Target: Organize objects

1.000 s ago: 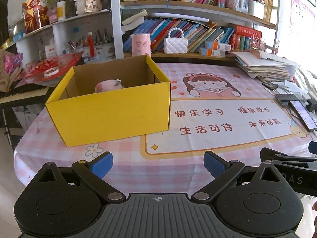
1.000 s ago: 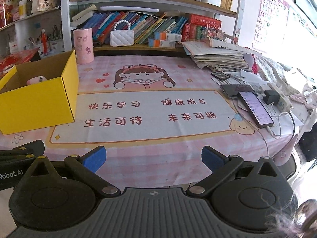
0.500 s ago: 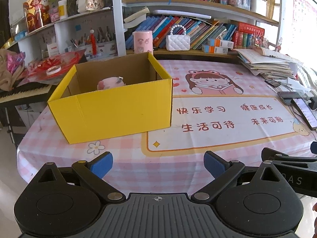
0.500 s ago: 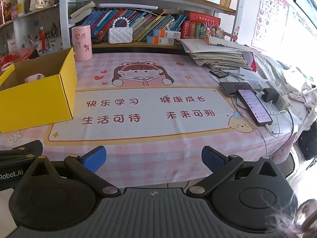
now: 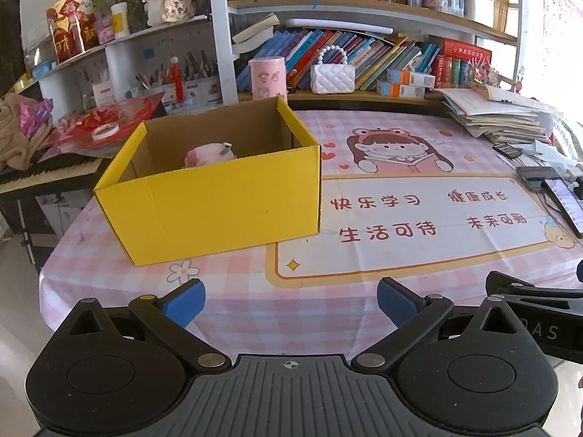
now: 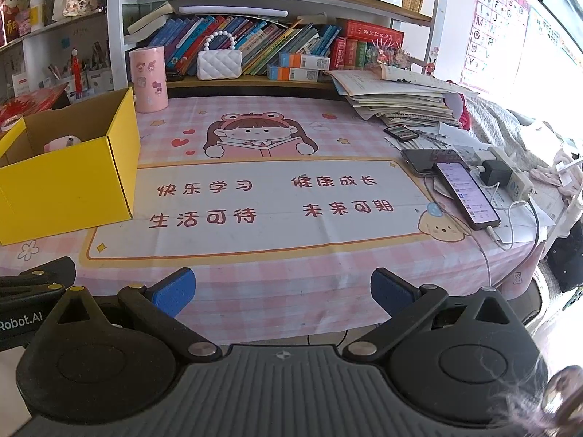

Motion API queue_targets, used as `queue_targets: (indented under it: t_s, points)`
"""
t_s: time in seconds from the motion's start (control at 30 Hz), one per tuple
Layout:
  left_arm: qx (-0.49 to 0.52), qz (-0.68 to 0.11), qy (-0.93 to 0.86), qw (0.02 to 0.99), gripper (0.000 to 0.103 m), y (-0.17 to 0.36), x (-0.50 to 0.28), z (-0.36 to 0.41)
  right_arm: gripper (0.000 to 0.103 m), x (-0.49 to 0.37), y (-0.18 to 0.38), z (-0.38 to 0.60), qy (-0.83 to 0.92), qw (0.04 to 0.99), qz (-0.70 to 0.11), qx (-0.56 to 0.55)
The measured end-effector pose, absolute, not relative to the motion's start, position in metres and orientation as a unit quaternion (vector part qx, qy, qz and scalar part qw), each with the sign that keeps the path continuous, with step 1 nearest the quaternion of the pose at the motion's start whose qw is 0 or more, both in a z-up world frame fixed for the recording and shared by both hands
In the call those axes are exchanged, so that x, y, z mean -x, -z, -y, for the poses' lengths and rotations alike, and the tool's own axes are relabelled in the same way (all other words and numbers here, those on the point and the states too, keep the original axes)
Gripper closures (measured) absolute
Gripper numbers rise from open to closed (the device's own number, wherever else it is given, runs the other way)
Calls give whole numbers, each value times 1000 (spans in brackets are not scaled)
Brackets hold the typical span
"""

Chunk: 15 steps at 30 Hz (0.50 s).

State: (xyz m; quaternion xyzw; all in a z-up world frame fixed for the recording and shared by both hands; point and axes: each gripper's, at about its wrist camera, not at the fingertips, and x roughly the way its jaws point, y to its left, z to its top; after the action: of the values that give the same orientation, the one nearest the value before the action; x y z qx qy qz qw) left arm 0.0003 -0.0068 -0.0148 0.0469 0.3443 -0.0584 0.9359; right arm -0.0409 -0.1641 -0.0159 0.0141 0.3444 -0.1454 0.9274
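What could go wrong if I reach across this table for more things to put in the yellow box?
1. The lit phone and its charging cable lie near the table's right edge; the right gripper could snag the cable.
2. The yellow box looks light and may slide if bumped.
3. The paper stack looks loose and could topple.

Yellow box point(image 5: 218, 204), pink toy point(image 5: 207, 153), pink-and-white checked tablecloth point(image 5: 255, 298).

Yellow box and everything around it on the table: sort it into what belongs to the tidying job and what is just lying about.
Job in hand:
yellow box
pink plush toy inside it
left gripper, open
right gripper, open

Lying about:
pink canister
white handbag
paper stack
phones charging
shelved books
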Motion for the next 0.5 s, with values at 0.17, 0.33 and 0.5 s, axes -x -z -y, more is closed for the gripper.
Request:
queue_targets:
  t_s: [0.17,0.33,0.5]
  points:
    - [-48,-342,58,937,2,14,1,7,0,41,16,164,146,927,-344,-14]
    - [-46,-344,57,936,2,14,1,7,0,41,16,164,146,927,-344,-14]
    - [-46,-344,56,936,2,13,1,7,0,41,15,164,146,927,-344,-14]
